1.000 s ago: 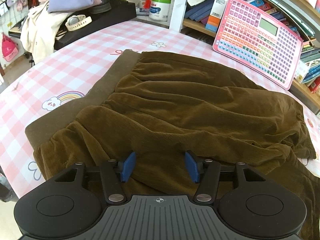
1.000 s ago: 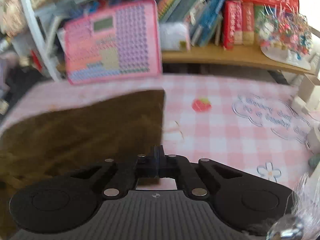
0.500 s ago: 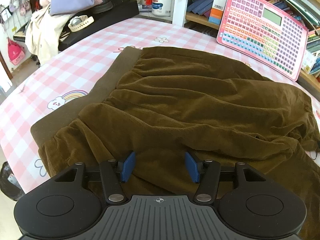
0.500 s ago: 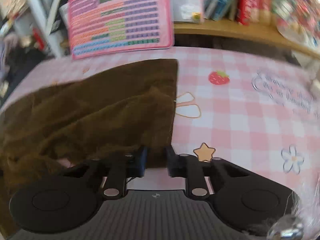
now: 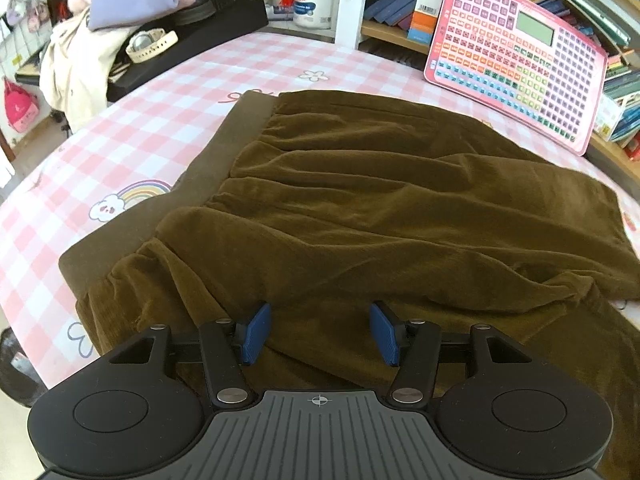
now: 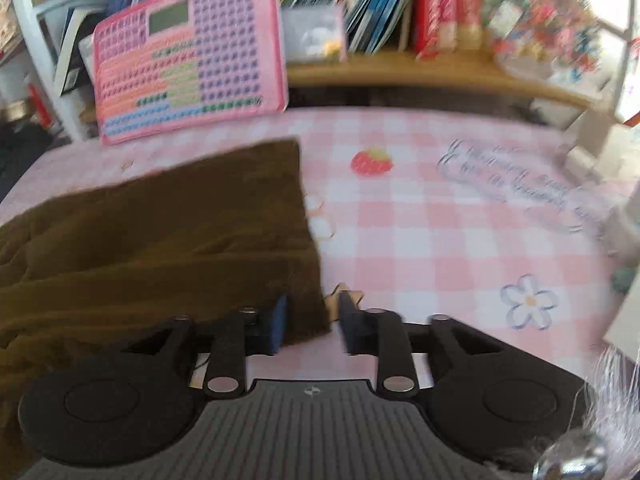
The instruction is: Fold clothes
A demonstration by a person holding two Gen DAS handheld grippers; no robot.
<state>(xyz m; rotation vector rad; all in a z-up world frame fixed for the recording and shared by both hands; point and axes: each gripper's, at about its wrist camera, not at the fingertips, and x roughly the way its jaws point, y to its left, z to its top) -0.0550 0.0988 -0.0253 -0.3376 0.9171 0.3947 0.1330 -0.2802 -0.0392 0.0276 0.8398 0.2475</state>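
A brown corduroy skirt [image 5: 360,208] lies folded over on the pink checked tablecloth [image 5: 168,112], its plain waistband [image 5: 224,152] to the left. My left gripper [image 5: 320,332] is open just above the skirt's near edge, holding nothing. In the right wrist view the skirt [image 6: 168,232] fills the left half. My right gripper [image 6: 314,322] is open, with the skirt's right hem corner lying between its fingers [image 6: 278,322]. That view is blurred.
A pink toy keyboard [image 5: 516,52] leans against bookshelves at the back and also shows in the right wrist view [image 6: 188,68]. A black tray [image 5: 192,40] with clothes and a watch sits at the back left. The table's edge runs near left.
My right gripper has gone from shut to open, and the skirt's hem corner it carried now lies on the lower layer. My left gripper stayed open and drew back slightly.
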